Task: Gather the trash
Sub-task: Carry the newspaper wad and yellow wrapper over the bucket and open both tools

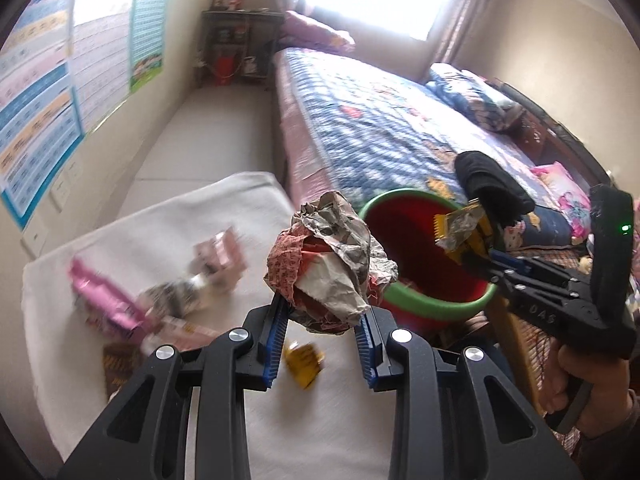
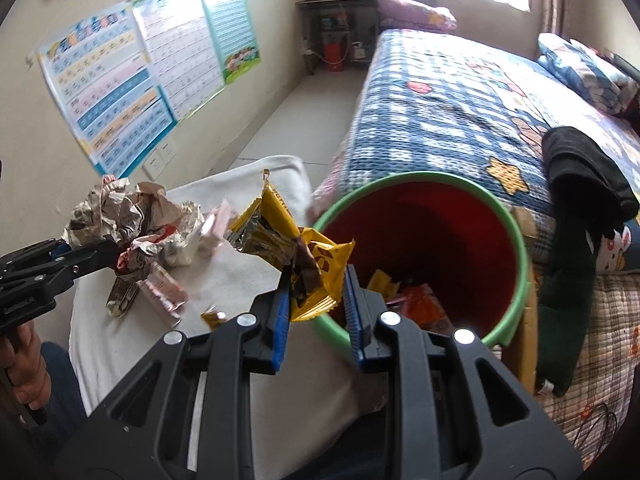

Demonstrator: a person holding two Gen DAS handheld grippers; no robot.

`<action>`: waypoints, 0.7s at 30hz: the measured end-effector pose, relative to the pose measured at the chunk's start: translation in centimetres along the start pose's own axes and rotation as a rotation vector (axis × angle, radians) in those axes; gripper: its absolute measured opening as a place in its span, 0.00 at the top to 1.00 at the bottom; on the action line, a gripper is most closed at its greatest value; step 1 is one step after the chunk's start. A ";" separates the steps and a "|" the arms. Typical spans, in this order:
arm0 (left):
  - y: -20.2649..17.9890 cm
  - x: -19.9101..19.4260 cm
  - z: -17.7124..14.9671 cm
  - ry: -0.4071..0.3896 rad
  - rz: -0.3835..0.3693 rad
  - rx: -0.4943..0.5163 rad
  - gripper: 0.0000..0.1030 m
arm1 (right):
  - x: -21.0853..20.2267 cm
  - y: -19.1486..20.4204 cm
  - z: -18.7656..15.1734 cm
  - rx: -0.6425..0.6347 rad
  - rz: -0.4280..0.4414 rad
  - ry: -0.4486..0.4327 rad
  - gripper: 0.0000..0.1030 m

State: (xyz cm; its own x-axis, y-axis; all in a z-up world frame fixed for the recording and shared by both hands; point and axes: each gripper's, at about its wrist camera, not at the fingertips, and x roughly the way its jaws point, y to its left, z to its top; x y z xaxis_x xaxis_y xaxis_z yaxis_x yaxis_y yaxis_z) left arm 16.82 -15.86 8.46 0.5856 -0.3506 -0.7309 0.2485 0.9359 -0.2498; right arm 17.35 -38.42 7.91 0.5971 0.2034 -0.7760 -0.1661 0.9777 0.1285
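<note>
Left gripper [image 1: 326, 320]: clamped on paper wad [image 1: 332, 256], wad bulging well above the blue pads. Carried clear of the white cloth [image 1: 224, 208], just beside the bin's near rim but not yet over the mouth.

Right gripper [image 2: 316, 300]: clamped on yellow wrapper [image 2: 288, 240], foil side flaring up and left. In the right view, sits at the near-left rim of the bin [image 2: 516, 240]; in the left view, wrapper [image 1: 460, 224] already hangs over the red interior.

Step in hand, as judged: transport to bin, both loads lifted, drop pending.

Bin: red inside, green rim, wedged beside the bed [image 2: 440, 112], tilted toward the cameras. Some wrappers already at the bottom.

Next move calls for:
- right first: small push past the rim, then release. Wrapper light, may cling to a pad or flutter out, so release low inside the mouth.
- left: shift right until the wad sits fully over the opening. Wad bulky, could catch the rim and bounce back onto the cloth.
- keeping the two grippers apart over the mouth; tight fit for both at once.

Still on cloth: pink packets [image 1: 104, 296], a small yellow wrapper [image 1: 304, 364], other blurred scraps near them. More pick-ups needed after this drop.
</note>
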 end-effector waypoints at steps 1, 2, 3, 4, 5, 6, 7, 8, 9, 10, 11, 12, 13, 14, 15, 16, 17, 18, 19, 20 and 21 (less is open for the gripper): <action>-0.4 0.2 0.4 -0.002 -0.008 0.008 0.72 | 0.0 -0.6 0.1 0.008 -0.008 -0.003 0.76; -1.1 0.5 0.9 -0.004 -0.019 0.018 0.72 | -0.1 -1.1 0.1 0.017 -0.014 -0.004 0.76; -1.5 0.7 1.3 -0.004 -0.028 0.024 0.72 | -0.1 -1.8 0.2 0.033 -0.019 -0.005 0.76; -2.0 1.0 1.8 -0.003 -0.039 0.029 0.72 | -0.1 -2.5 0.3 0.045 -0.027 -0.006 0.76; -2.4 1.3 2.2 -0.003 -0.047 0.034 0.72 | -0.2 -3.0 0.3 0.055 -0.034 -0.008 0.76; -2.9 1.6 2.6 -0.003 -0.057 0.043 0.72 | -0.2 -3.6 0.3 0.065 -0.039 -0.009 0.76; -3.3 1.9 3.0 -0.003 -0.064 0.048 0.72 | -0.3 -4.2 0.4 0.077 -0.045 -0.012 0.76; -3.7 2.2 3.3 -0.001 -0.071 0.051 0.72 | -0.4 -4.7 0.4 0.086 -0.054 -0.015 0.76; -4.0 2.5 3.6 0.002 -0.078 0.053 0.72 | -0.4 -5.3 0.4 0.097 -0.062 -0.018 0.76; -4.3 2.8 3.9 0.006 -0.087 0.055 0.72 | -0.5 -5.8 0.5 0.106 -0.066 -0.020 0.76; -4.7 3.2 4.2 0.010 -0.094 0.059 0.72 | -0.5 -6.3 0.5 0.116 -0.072 -0.022 0.76; -5.1 3.5 4.4 0.013 -0.100 0.062 0.72 | -0.5 -6.6 0.5 0.123 -0.077 -0.023 0.76; -5.5 3.9 4.6 0.018 -0.108 0.066 0.72 | -0.6 -7.0 0.5 0.130 -0.080 -0.025 0.76; -5.8 4.2 4.7 0.022 -0.113 0.068 0.72 | -0.6 -7.4 0.6 0.137 -0.084 -0.027 0.76; -6.1 4.5 4.8 0.027 -0.119 0.070 0.72 | -0.5 -7.7 0.6 0.144 -0.088 -0.028 0.76; -6.4 5.0 4.9 0.036 -0.123 0.073 0.72 | -0.5 -8.0 0.6 0.149 -0.090 -0.028 0.76; -6.6 5.2 4.9 0.040 -0.125 0.076 0.72 | -0.4 -8.3 0.6 0.155 -0.091 -0.029 0.76; -7.0 5.6 4.9 0.045 -0.128 0.081 0.72 | -0.3 -8.6 0.7 0.161 -0.092 -0.029 0.76; -7.4 6.0 4.9 0.051 -0.129 0.086 0.72 | -0.2 -8.9 0.7 0.166 -0.092 -0.030 0.76; -7.7 6.3 4.9 0.056 -0.129 0.090 0.72 | -0.2 -9.1 0.7 0.171 -0.094 -0.031 0.76; -8.0 6.6 5.0 0.062 -0.130 0.094 0.72 | -0.2 -9.3 0.7 0.174 -0.095 -0.032 0.76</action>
State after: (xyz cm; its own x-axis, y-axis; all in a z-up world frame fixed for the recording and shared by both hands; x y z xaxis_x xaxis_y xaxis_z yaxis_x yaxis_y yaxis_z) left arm 22.56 -25.84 8.75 0.4961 -0.4625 -0.7348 0.3920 0.8745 -0.2858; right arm 19.35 -47.48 7.27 0.6286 0.1085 -0.7702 0.0289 0.9863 0.1625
